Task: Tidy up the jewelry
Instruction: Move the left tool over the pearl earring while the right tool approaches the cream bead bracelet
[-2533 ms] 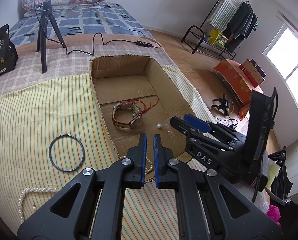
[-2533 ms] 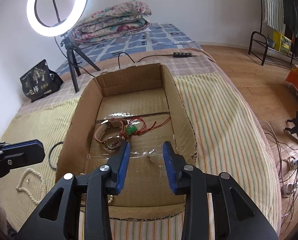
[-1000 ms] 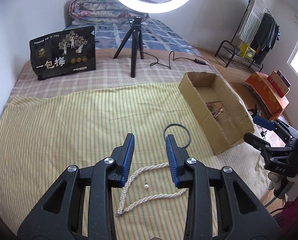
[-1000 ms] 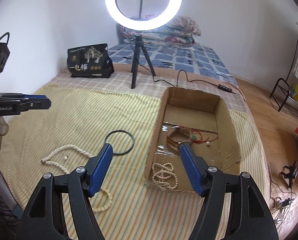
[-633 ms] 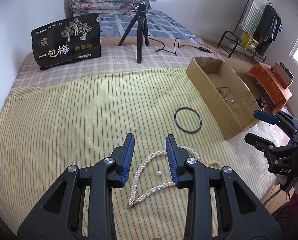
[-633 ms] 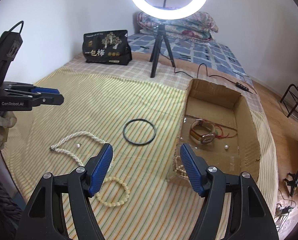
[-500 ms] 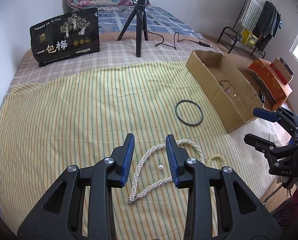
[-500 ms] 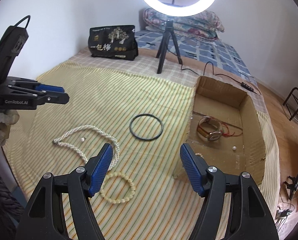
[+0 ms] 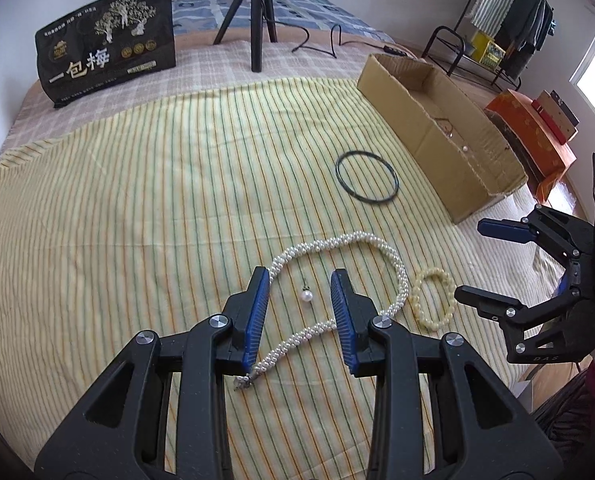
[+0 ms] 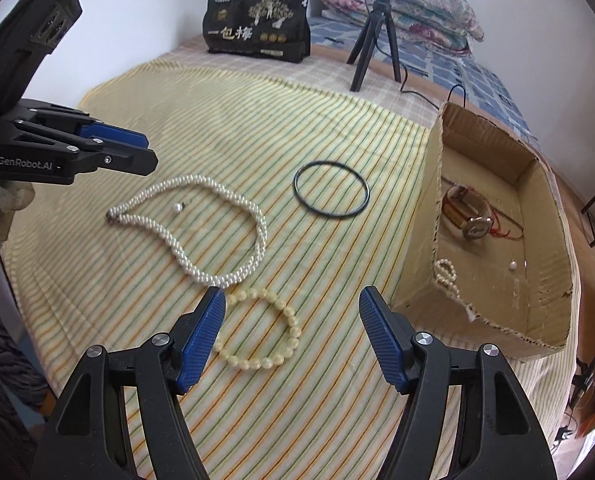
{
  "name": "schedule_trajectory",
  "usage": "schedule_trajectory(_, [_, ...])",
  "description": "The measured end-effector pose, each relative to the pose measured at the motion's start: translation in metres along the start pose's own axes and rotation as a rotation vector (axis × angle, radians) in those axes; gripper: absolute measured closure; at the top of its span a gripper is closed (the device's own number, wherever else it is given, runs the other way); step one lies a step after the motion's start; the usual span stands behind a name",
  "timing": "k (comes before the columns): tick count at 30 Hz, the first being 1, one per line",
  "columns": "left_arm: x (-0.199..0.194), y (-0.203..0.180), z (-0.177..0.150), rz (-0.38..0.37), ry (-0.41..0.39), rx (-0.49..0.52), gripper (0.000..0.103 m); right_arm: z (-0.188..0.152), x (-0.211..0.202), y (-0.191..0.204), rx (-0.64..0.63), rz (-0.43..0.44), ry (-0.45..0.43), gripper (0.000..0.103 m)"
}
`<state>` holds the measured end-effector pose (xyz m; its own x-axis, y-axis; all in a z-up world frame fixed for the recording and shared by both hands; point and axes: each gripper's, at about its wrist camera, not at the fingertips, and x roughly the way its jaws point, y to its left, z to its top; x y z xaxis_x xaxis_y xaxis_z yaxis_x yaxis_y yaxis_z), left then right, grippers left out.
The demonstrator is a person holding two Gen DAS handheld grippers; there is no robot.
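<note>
A white pearl necklace lies looped on the yellow striped cloth, with a single pearl earring inside the loop. My left gripper is open and empty, just above the earring. A cream bead bracelet lies below the necklace. My right gripper is wide open and empty, over the bracelet. A black ring lies near the cardboard box. The box holds a watch, a loose pearl and a bead string over its wall.
A black printed bag and a ring-light tripod stand at the far side of the bed. The bed's edge drops off at the right, beyond the box, to a floor with an orange box.
Both grippers have pulled away from the box and come down toward the cloth. My left gripper opened and now hangs over the earring. My right gripper opened wide and now hangs over the bracelet.
</note>
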<state>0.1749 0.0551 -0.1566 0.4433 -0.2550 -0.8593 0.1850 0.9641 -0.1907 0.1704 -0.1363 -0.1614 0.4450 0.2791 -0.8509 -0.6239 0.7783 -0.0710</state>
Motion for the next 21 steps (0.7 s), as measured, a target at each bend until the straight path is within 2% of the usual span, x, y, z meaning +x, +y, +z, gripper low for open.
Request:
schedule_trajectory(3, [0.01,-0.002,-0.005,-0.004,0.019,0.002,0.072,-0.003,0.005,0.001,-0.006,-0.009,0.019,0.034])
schedule_trajectory(5, [0.017,-0.003,-0.008,-0.006,0.035,0.004,0.081,-0.005,0.008,0.001,-0.01,-0.018,0.027,0.035])
schedule_trajectory(7, [0.023,-0.006,-0.011,-0.002,0.046,0.014,0.081,-0.006,0.01,-0.001,-0.008,-0.021,0.035,0.039])
schedule_trajectory(21, [0.051,-0.011,-0.013,0.043,0.081,0.055,0.081,-0.014,0.026,-0.008,-0.017,-0.009,0.076,0.045])
